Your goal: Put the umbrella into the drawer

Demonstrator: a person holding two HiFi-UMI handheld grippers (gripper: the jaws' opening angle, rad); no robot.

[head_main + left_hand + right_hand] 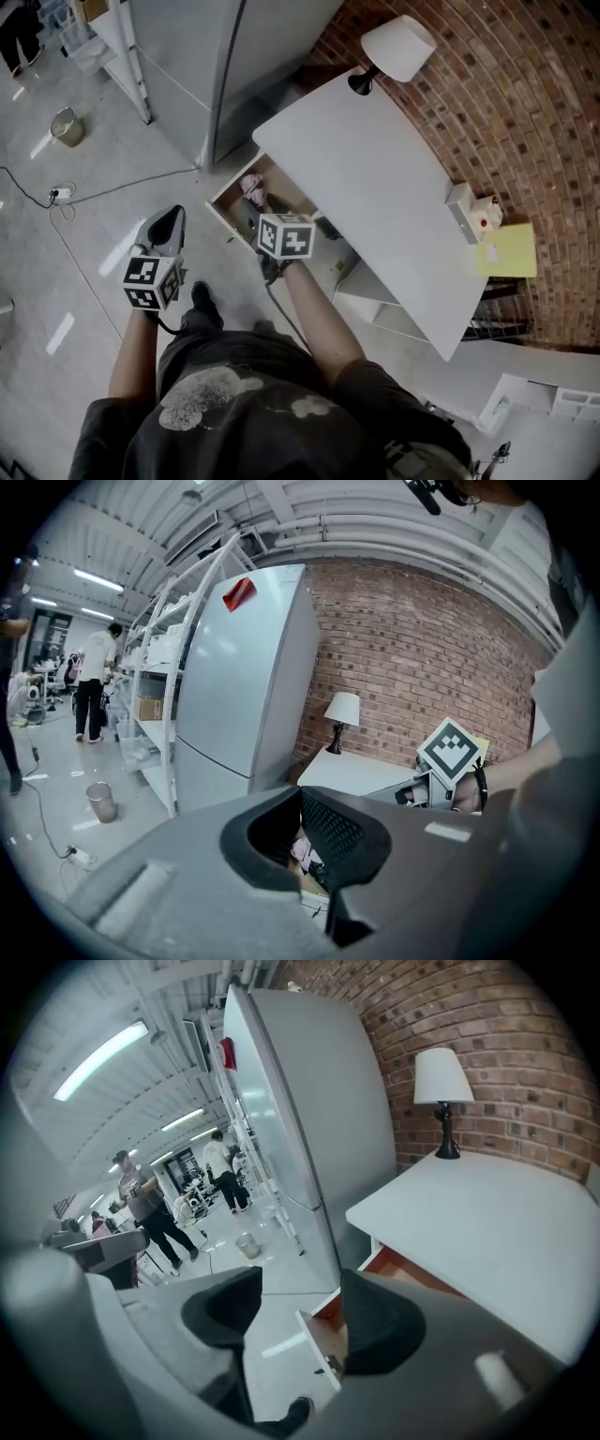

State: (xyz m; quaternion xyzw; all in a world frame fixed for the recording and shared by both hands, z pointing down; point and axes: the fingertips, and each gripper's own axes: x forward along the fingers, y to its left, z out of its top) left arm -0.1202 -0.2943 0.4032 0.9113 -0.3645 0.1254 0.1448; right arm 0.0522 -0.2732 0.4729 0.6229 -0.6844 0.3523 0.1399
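Under the white table a drawer stands pulled out. A pink thing, which looks like the folded umbrella, lies in it beside dark items. My left gripper hangs over the floor to the left of the drawer; in the left gripper view its jaws meet at the tips with nothing held, and a bit of pink shows past them. My right gripper is above the drawer front, jaws apart and empty; its marker cube hides the jaws in the head view.
A grey fridge stands close to the table's far end. On the table are a lamp, a white box with a red button and a yellow pad. A bin and a cable are on the floor. People stand far off.
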